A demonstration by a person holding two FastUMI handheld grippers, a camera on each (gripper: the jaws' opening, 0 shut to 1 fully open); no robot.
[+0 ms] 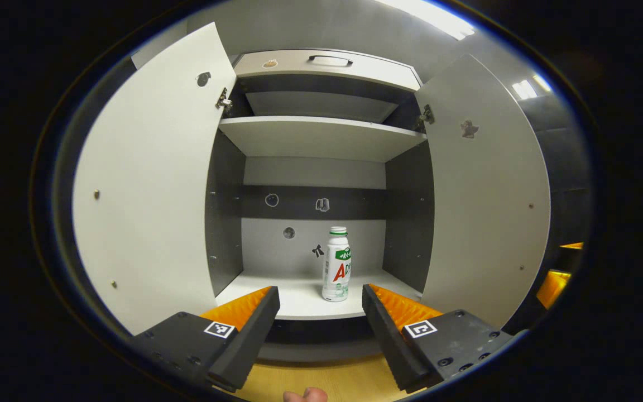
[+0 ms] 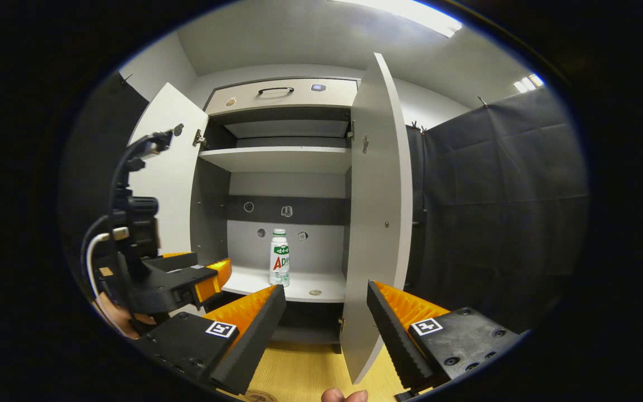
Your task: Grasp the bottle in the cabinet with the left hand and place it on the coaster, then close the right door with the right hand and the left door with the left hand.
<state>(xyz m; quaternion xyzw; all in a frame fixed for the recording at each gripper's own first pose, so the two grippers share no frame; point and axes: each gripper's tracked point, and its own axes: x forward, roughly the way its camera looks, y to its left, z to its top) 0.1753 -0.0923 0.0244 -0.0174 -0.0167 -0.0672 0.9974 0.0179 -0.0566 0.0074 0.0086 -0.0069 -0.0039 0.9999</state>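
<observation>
Bottle (image 1: 336, 263) upright on shelf (image 1: 299, 298), doors open.

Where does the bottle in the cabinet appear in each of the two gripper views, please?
Left gripper view: the bottle stands upright on the bottom shelf, just right of centre, above the gap between this gripper's fingers.
Right gripper view: the bottle stands left of centre, beside the right door's edge.
Shared landmark: the drawer handle on top.
</observation>
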